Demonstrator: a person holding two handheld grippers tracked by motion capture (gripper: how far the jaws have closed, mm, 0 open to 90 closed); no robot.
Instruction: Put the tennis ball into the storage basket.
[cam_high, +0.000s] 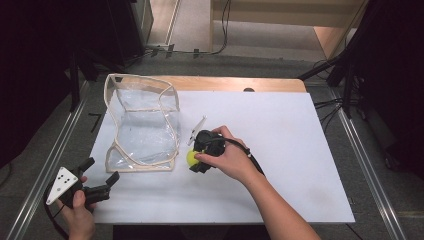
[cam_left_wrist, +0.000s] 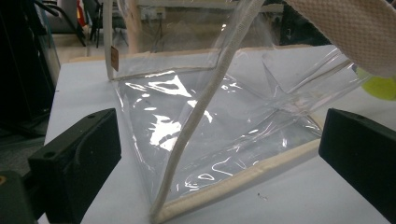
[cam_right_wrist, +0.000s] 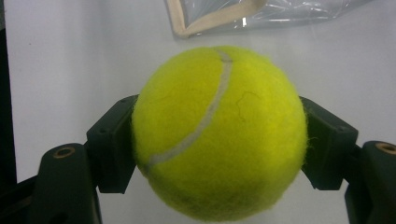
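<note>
My right gripper (cam_high: 196, 161) has its fingers clamped on the tennis ball (cam_right_wrist: 218, 133), just beside the clear bag (cam_high: 142, 122) on the tabletop (cam_high: 300, 150); left gripper (cam_high: 102, 181) fingers apart, empty; I judge the floppy bag mouth may collapse and block entry.

My left tool (cam_left_wrist: 219, 154) sits wide open on the white table (cam_left_wrist: 84, 93), clear plastic bag (cam_left_wrist: 210, 121) just ahead between the jaws, yellow-green ball (cam_left_wrist: 380, 87) peeking behind its right edge.

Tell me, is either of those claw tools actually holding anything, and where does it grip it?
The right gripper holds a yellow tennis ball, pinched at its two opposite sides. The left gripper holds nothing; its jaws stand open.
</note>
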